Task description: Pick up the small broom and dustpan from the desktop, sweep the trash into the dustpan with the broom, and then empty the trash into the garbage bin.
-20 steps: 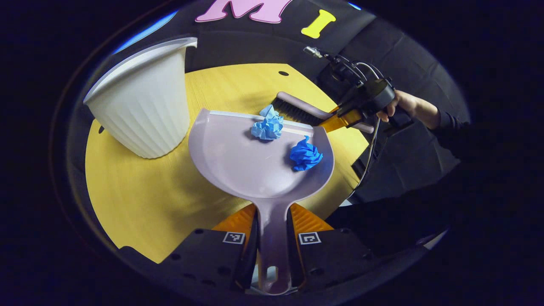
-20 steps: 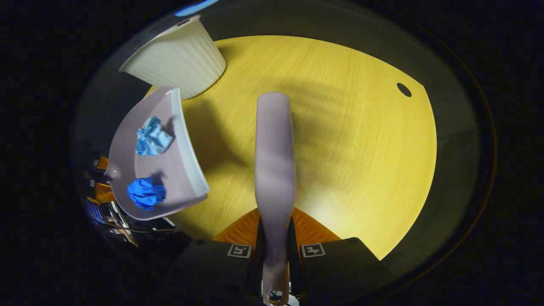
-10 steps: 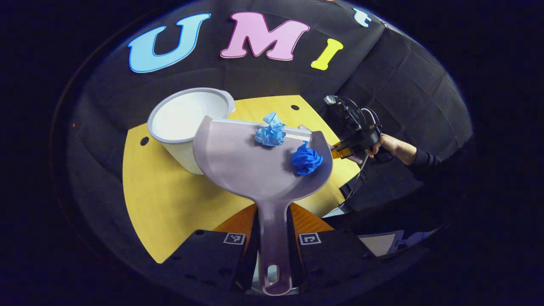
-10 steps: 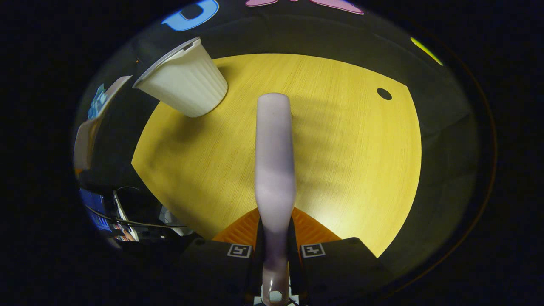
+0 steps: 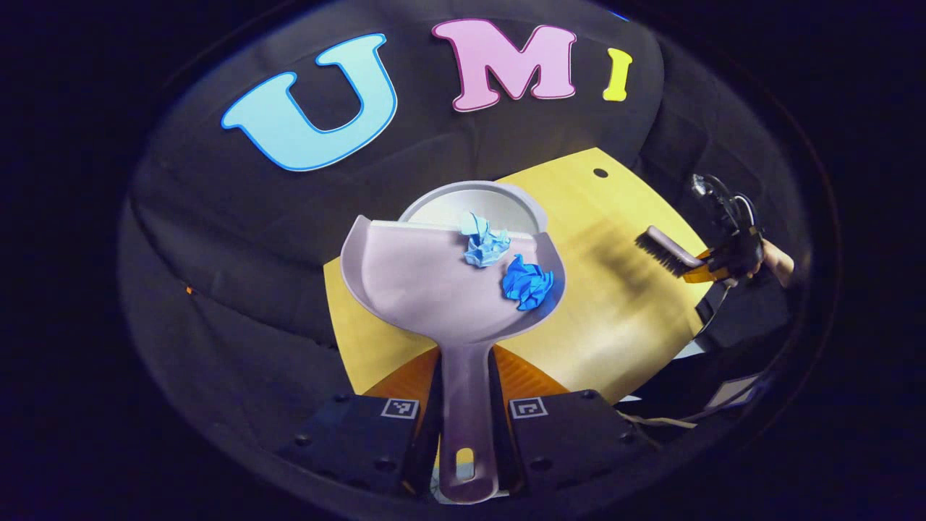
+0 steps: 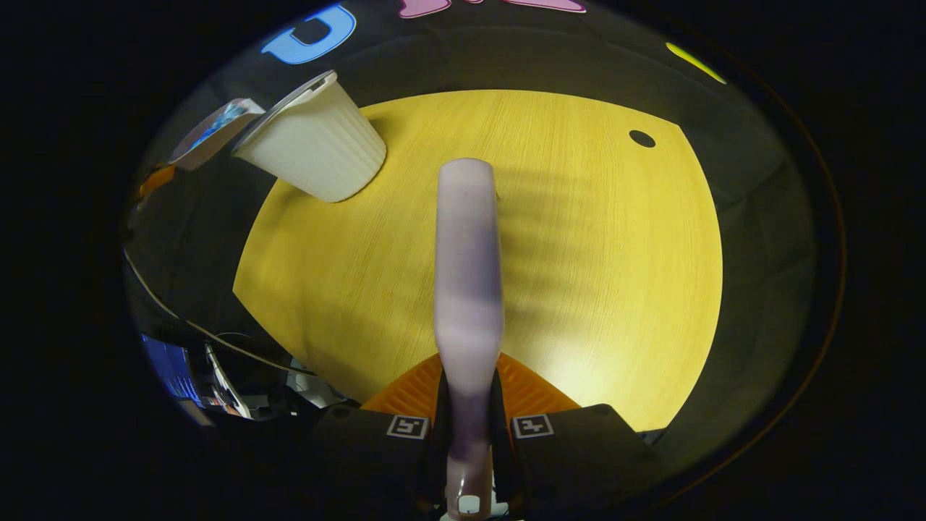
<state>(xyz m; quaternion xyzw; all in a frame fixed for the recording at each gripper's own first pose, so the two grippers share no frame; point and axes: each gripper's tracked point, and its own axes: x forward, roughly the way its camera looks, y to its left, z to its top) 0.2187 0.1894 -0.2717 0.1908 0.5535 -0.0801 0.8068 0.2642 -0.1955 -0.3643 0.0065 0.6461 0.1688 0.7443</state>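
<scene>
My left gripper is clamping the pale lilac plastic dustpan over the white ribbed garbage bin, two crumpled blue paper wads inside; my right gripper is gripping the lilac-handled small broom above the yellow wooden desktop

You're in a recording booth, not a home: black cloth wall draped behind and around a bare yellow wood-grain desktop with cable holes. Loose cables and gear sit past the desk's edge.
</scene>
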